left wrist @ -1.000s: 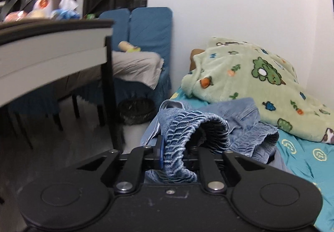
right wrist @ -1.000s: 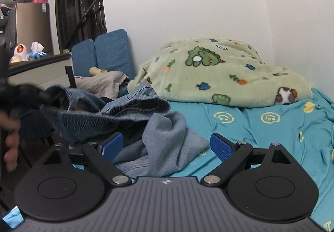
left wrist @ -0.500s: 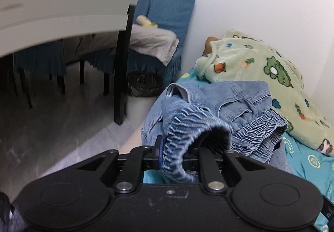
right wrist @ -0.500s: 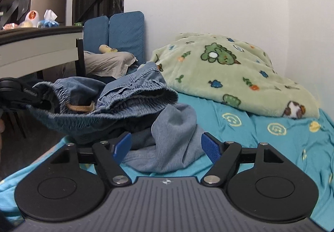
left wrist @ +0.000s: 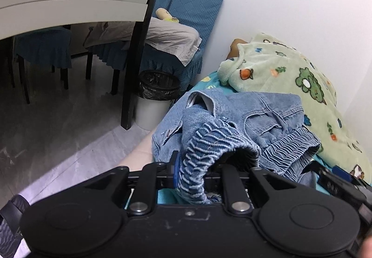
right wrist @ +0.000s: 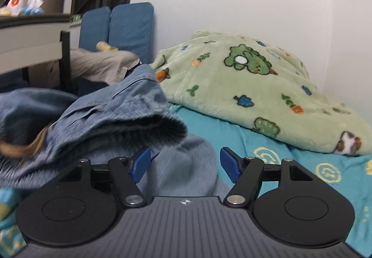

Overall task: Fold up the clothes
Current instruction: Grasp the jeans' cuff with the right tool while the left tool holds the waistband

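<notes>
Blanket [right wrist: 244,86] heaped against the wall crowds the bed [right wrist: 313,179] behind the jeans [left wrist: 244,123], which lie at its edge near a bin [left wrist: 158,86] and table leg [left wrist: 137,60]. Left gripper [left wrist: 197,165] clamps their waistband; right gripper [right wrist: 184,162], closing, touches nothing.

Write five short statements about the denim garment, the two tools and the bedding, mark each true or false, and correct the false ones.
1. The left tool is shut on the elastic waistband of the denim garment. True.
2. The right tool already pinches the denim. False: its jaws are closing, denim lies between them, but the blue pads do not press on it.
3. The green cartoon blanket lies on the teal bedsheet. True.
4. The denim garment is folded flat. False: it is bunched in a heap.
5. A lined bin stands on the floor by the table leg. True.
</notes>
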